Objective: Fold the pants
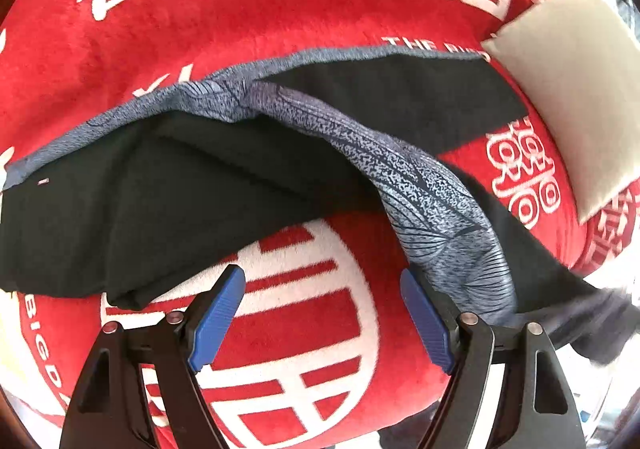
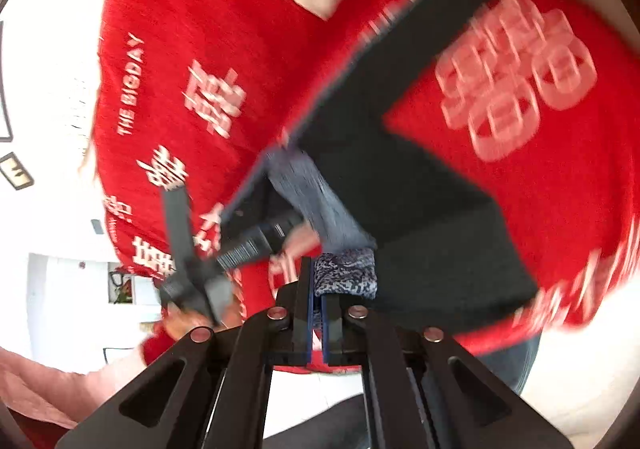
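We've got the black pants [image 1: 132,217] sprawled on the red blanket [image 1: 280,9]. Our right gripper [image 2: 316,313] pinches the patterned waistband (picture's blurry), while the left gripper [image 1: 322,313] hangs spread beside them, empty.

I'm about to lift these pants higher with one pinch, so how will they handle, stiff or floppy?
Probably floppy: the pants drape in soft folds over the red blanket. The grey patterned band bunches beside the right tongs, so it may sag. Likely light; the fabric looks thin.
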Motion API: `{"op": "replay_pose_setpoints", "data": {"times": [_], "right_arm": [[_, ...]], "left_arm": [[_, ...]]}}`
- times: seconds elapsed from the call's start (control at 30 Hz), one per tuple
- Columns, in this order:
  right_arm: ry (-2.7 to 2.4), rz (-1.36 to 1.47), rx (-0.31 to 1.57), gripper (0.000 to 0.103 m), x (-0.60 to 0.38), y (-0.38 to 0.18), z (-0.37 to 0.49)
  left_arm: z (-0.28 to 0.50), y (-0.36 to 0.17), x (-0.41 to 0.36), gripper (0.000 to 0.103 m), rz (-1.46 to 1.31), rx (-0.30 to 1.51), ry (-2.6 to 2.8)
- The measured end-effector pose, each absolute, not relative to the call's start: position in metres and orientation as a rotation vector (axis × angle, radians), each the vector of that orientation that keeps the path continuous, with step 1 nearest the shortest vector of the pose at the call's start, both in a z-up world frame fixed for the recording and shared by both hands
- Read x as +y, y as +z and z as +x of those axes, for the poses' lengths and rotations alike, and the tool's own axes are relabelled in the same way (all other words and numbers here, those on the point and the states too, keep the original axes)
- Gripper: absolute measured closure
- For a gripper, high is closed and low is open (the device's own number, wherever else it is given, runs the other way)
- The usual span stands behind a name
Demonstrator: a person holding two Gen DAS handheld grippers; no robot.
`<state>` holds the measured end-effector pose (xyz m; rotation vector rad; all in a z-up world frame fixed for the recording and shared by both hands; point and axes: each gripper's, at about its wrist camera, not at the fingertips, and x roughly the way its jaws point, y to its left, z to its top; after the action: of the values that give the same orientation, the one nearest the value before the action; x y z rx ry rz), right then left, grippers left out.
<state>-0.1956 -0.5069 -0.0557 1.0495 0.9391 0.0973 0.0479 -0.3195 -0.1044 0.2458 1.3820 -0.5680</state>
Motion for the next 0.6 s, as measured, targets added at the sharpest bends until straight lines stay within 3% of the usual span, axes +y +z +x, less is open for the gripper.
{"op": "replay_pose_setpoints", "data": {"times": [0.17,0.3,0.47,0.6], "right_arm": [[0.163,0.967,0.933,0.100,-0.592,-0.012,-0.123],[0.165,0.961,0.971,0.100,-0.657,-0.013,-0.061],[0.115,0.891,1.088,0.100,-0.717,-0.055,0.019],[0.023,0.758,1.248,0.092,-0.727,-0.101,0.054]], "left_arm": [[0.070,-0.096,-0.345,0.022,0.221,1.399,-0.481],[0.098,-0.089,-0.368,0.022,0.187,1.389,-0.394],[0.130,-0.101,-0.384,0.022,0.189,1.368,-0.281],[0.151,-0.130,-0.388,0.022,0.199,1.391,-0.205]]}}
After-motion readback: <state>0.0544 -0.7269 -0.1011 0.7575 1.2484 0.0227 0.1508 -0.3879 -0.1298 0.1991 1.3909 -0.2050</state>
